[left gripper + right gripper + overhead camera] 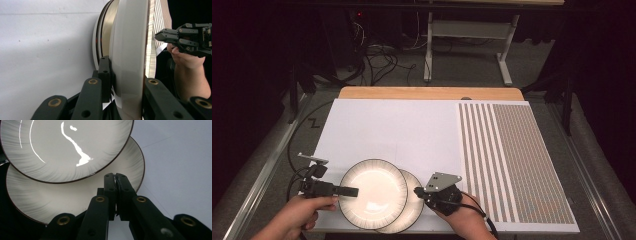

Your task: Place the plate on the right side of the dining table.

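**A:** Plates near the front edge of the white board (387,130), toward its left corner. Upper plate (373,194) overlaps the lower plate (413,207), covering its left part. Left gripper (348,191) comes in from the left and its jaws are clamped on the upper plate's left rim.

**B:** Yep, left gripper view shows that rim wedged tight between both jaws. Right gripper (418,191)?

**A:** Jaws pressed together, nothing between them. Its tip sits over the lower plate's right rim; can't tell if it touches. Striped mat (512,160) covers the board's right side.
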Demonstrator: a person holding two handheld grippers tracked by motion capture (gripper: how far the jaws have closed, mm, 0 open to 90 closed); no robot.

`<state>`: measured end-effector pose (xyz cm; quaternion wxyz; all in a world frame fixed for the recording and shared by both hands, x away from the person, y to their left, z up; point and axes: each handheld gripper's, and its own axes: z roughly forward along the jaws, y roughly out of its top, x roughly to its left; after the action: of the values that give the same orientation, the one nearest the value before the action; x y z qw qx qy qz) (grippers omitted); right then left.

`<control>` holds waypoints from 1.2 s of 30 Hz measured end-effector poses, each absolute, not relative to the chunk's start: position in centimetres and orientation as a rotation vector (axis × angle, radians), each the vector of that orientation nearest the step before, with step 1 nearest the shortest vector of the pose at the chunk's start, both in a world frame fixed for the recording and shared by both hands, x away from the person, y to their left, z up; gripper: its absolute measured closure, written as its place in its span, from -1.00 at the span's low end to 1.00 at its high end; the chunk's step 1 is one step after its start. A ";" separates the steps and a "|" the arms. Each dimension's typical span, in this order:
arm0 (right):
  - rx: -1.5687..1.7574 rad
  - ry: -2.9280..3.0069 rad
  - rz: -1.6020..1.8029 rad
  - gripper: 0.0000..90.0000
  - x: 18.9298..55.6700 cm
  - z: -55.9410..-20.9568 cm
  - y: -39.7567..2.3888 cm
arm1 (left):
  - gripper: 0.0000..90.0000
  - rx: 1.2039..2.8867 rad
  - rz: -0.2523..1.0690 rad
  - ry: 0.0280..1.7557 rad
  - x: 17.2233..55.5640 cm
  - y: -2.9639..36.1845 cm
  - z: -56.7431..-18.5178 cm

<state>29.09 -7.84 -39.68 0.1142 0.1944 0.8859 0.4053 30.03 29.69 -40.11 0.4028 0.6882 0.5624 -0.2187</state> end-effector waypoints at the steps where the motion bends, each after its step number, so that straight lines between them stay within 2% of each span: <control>1: 0.576 2.594 1.194 0.98 29.2 -39.6 -8.0 | 0.72 1.738 -0.545 1.419 30.0 29.7 -40.1; 28: 0.767 2.431 1.271 0.85 30.2 -38.2 -14.5 | 0.75 1.699 -0.338 1.350 29.7 30.2 -39.6; 36: 0.801 2.389 1.291 0.71 30.2 -37.9 -15.6 | 0.75 1.684 -0.245 1.312 29.5 30.4 -39.3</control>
<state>30.24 -15.59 -37.92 0.1544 0.2794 0.8337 0.4506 29.51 30.43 -39.31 0.4761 0.6892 0.5369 -0.1003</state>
